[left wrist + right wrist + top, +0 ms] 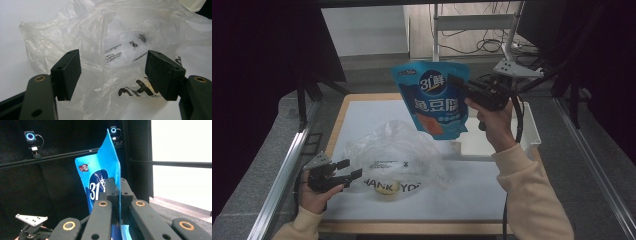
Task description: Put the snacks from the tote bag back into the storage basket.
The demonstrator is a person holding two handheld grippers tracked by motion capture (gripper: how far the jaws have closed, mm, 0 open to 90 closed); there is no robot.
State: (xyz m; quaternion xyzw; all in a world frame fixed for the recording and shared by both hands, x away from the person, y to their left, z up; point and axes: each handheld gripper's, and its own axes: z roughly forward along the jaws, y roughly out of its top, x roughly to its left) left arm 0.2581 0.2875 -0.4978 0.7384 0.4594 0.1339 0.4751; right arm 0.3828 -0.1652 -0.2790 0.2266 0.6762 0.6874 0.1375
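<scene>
The white tabletop (pixel 472 195) is evenly lit from above, dark surroundings are left murky, glare is caught on the crumpled clear plastic bag (pixel 110 37), near jaws are blurred.

From my seat I count 2 hand-held grippers: the left hand-held gripper (pixel 353 168) and the right hand-held gripper (pixel 456 81). Each has 2 black jaws, so 4 jaws in all, and each carries 1 grey three-cornered plate, 2 plates together. I see 2 hands and 2 cream sleeves. There is 1 blue pouch (pixel 435 97). There is 1 clear plastic bag (pixel 402 150), with 1 yellowish round thing (pixel 385 189) under its film; I cannot tell what it is. I count 1 white tray (pixel 530 131), 1 white mat (pixel 362 115) and 1 worktop (pixel 338 120). In the right gripper view, 2 small cameras (pixel 30 136) with ring lights sit on the dark frame.
</scene>
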